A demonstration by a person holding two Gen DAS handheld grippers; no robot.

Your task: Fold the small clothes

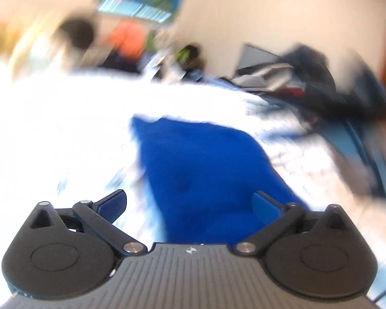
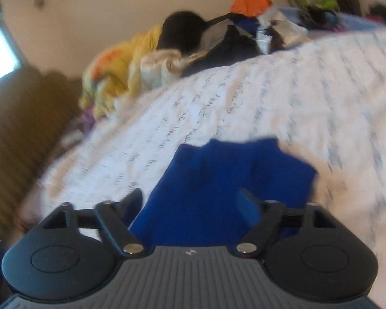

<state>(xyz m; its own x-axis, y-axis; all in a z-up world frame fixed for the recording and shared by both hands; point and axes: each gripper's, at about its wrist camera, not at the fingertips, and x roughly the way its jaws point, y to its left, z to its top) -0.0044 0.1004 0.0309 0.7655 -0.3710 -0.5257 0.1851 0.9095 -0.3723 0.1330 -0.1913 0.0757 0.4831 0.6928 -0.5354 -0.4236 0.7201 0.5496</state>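
A bright blue garment (image 1: 205,170) lies on a white bedsheet with printed writing (image 1: 51,134). My left gripper (image 1: 190,206) is open and empty, just above the garment's near edge. Its left finger (image 1: 113,206) hangs over the sheet and its right finger (image 1: 266,209) over the blue cloth. The same garment (image 2: 218,185) shows in the right wrist view on the sheet (image 2: 270,97). My right gripper (image 2: 190,206) is open and empty over the garment's near part. Both views are blurred by motion.
A heap of dark clothes and bags (image 1: 308,77) lies at the bed's far right. In the right wrist view, yellow and orange cloth (image 2: 115,77), dark clothes (image 2: 218,38) and an orange bag (image 2: 249,0) line the far edge. A brown headboard (image 2: 20,128) stands left.
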